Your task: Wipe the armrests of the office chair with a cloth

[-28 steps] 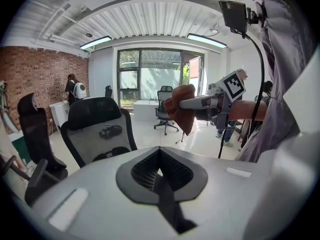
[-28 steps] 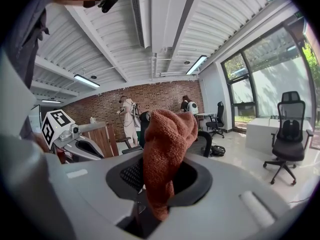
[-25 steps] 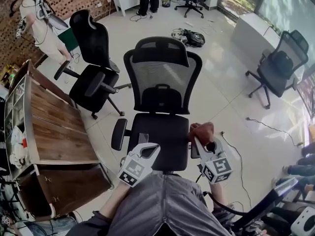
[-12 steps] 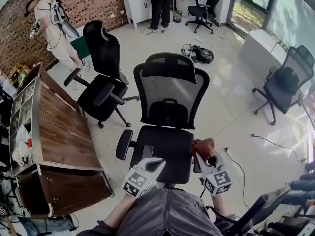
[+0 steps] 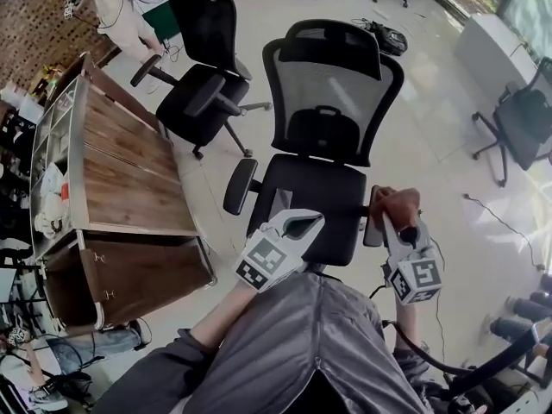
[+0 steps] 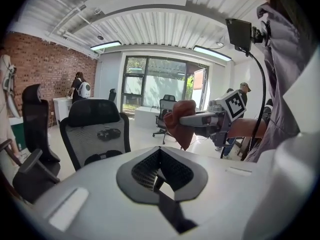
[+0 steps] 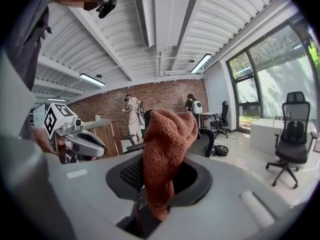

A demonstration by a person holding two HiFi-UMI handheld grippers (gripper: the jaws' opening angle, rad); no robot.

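The black mesh office chair [image 5: 332, 76] faces me, its seat [image 5: 315, 192] just beyond my grippers. Its left armrest [image 5: 239, 186] is bare. My right gripper [image 5: 392, 221] is shut on a rust-orange cloth [image 5: 395, 203], which hangs bunched from the jaws [image 7: 167, 149] and lies over the front of the right armrest [image 5: 373, 222]. My left gripper [image 5: 297, 225] hovers over the seat's front edge, shut with nothing in it [image 6: 159, 170]. In the left gripper view the right gripper [image 6: 205, 119] and the cloth [image 6: 181, 126] show beside the chair back [image 6: 95, 129].
A wooden desk [image 5: 121, 179] with cluttered shelves stands at my left. A second black chair [image 5: 203, 84] sits behind the left armrest, and another [image 5: 526, 119] at far right. A person [image 5: 112, 7] stands at top left. A cable [image 5: 500, 222] lies on the floor.
The head view has swung left and down, so the chair sits higher and farther right in the picture. The right gripper stays with the cloth at the right armrest; the left gripper has edged toward the seat.
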